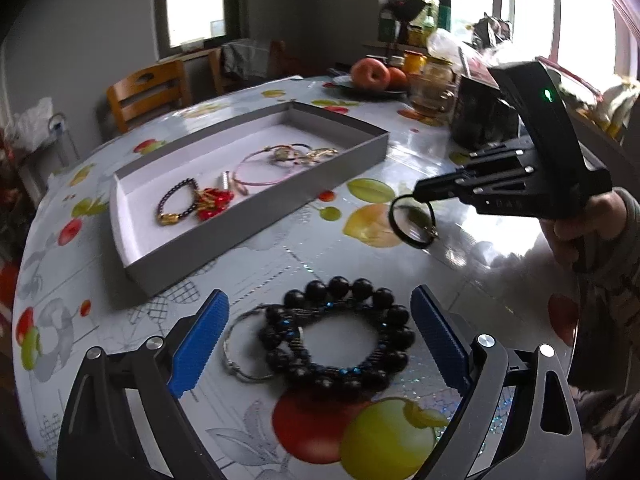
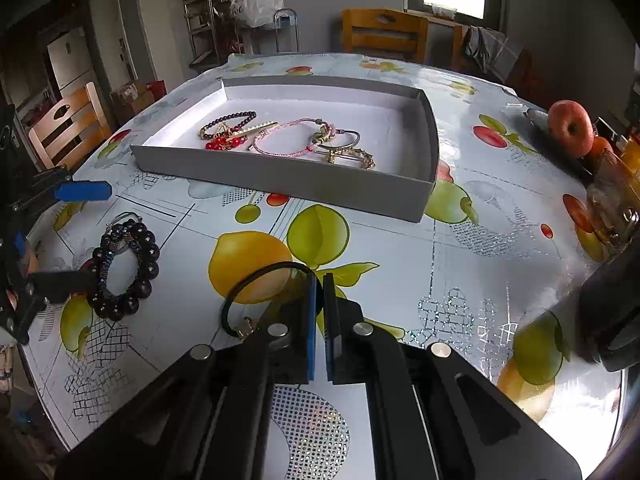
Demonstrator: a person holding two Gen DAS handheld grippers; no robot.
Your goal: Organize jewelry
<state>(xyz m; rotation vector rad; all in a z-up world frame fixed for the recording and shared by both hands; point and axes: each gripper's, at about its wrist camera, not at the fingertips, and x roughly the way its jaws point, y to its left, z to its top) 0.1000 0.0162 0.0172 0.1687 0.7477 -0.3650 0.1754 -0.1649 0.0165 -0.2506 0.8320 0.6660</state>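
Observation:
A grey tray (image 1: pixel 256 216) (image 2: pixel 288 182) on the table holds several bracelets: a dark bead one (image 1: pixel 176 204), red beads (image 1: pixel 212 202), a pink cord one (image 1: pixel 260 168) (image 2: pixel 284 140) and gold pieces (image 2: pixel 352 158). My right gripper (image 2: pixel 320 280) (image 1: pixel 418 196) is shut on a thin black cord bracelet (image 1: pixel 412 222) (image 2: pixel 256 280) that hangs above the table right of the tray. My left gripper (image 1: pixel 320 332) is open, its blue pads (image 1: pixel 200 340) on either side of a black bead bracelet (image 1: pixel 340 336) (image 2: pixel 124 268) lying with a silver bangle (image 1: pixel 240 352).
A plate with apples (image 1: pixel 374 74) (image 2: pixel 570 128), jars (image 1: pixel 434 80) and a dark box (image 1: pixel 480 112) stand at the table's far side. Wooden chairs (image 1: pixel 148 92) (image 2: pixel 384 32) stand around the table, whose cloth (image 2: pixel 460 260) has a fruit print.

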